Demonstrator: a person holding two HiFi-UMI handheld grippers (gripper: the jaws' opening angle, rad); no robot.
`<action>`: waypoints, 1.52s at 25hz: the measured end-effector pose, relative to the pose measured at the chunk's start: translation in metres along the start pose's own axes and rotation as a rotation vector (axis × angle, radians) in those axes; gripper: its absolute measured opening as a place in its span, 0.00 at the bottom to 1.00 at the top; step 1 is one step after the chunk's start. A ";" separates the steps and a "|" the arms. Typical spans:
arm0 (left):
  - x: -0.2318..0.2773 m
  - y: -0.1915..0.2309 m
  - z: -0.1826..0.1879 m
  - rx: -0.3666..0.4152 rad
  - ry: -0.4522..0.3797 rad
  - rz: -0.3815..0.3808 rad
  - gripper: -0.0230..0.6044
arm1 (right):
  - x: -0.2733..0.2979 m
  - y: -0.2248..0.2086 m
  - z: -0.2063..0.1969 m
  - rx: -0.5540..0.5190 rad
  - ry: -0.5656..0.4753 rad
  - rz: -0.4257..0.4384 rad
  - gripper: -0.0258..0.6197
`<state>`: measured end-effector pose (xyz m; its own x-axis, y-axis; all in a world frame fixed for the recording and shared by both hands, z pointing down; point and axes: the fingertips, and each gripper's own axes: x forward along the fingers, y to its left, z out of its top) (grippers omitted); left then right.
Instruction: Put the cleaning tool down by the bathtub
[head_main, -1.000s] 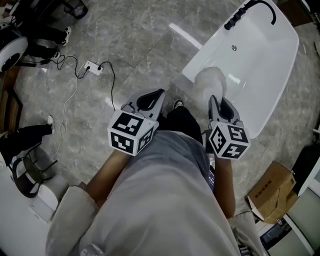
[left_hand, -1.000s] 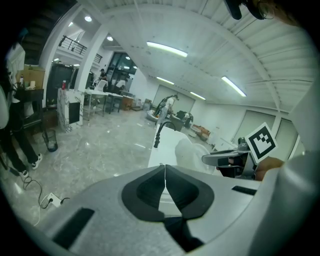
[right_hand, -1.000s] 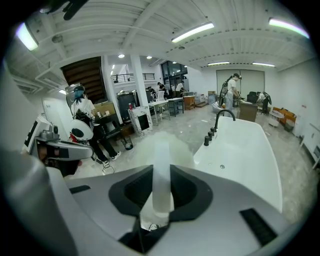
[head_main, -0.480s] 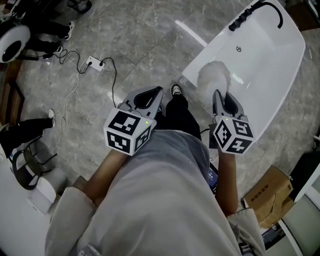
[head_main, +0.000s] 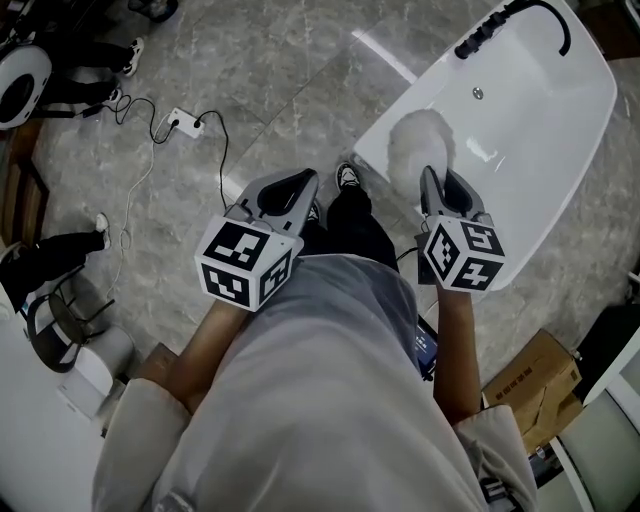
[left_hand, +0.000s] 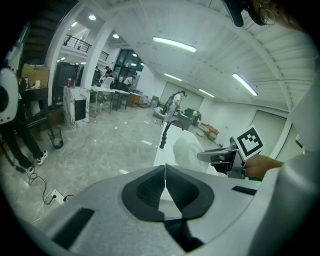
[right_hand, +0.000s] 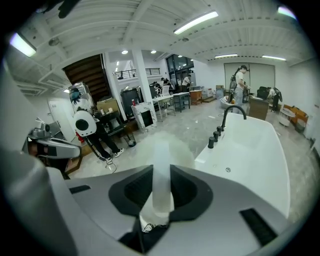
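From the head camera, looking steeply down, the right gripper (head_main: 432, 180) is clamped on the tool (head_main: 420, 140). The tool's fluffy white head sticks out past the jaw tips and shows over the near rim of the tub (head_main: 545, 140); whether it touches the rim cannot be told. The tub is white and lies at the upper right, with a black faucet (head_main: 520, 15) at its far end. The left gripper (head_main: 300, 185) is well apart to the left, over the grey marble floor (head_main: 280, 80), with its jaws together and nothing in them. One shoe (head_main: 347, 177) shows between the two grippers. A white power strip (head_main: 183, 122) with a black cord lies on the floor at the upper left, and a cardboard box (head_main: 545, 385) sits at the lower right.

Along the left gripper (left_hand: 164, 167), its dark pads meet in a thin line with nothing between them. Beyond them, to the right, the right gripper (left_hand: 220, 156) holds the tool (left_hand: 187, 150) with its head just beside the tub (left_hand: 161, 156), below the faucet (left_hand: 167, 131). The power strip (left_hand: 56, 197) lies at the lower left.

Along the right gripper (right_hand: 161, 167), both pads press on the tool's pale handle, which runs straight up between them to the blurred head of the tool (right_hand: 165, 145). The tub (right_hand: 260, 150) fills the right side and the faucet (right_hand: 232, 112) stands on its far rim. The left gripper (right_hand: 50, 145) shows at the left edge.
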<state>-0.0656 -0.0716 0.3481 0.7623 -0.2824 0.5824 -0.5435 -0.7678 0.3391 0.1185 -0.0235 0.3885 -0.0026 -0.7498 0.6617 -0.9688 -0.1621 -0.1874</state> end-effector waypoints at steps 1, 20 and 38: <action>0.002 0.001 0.001 -0.003 0.002 0.005 0.05 | 0.003 -0.003 0.001 0.000 0.004 0.005 0.17; 0.042 0.004 0.021 -0.042 0.028 0.049 0.05 | 0.052 -0.041 -0.010 0.020 0.107 0.058 0.17; 0.066 0.020 0.038 -0.095 0.017 0.140 0.05 | 0.110 -0.057 -0.014 -0.002 0.206 0.141 0.17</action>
<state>-0.0134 -0.1276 0.3651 0.6713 -0.3727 0.6407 -0.6754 -0.6635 0.3217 0.1704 -0.0876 0.4822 -0.1879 -0.6185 0.7630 -0.9557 -0.0640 -0.2872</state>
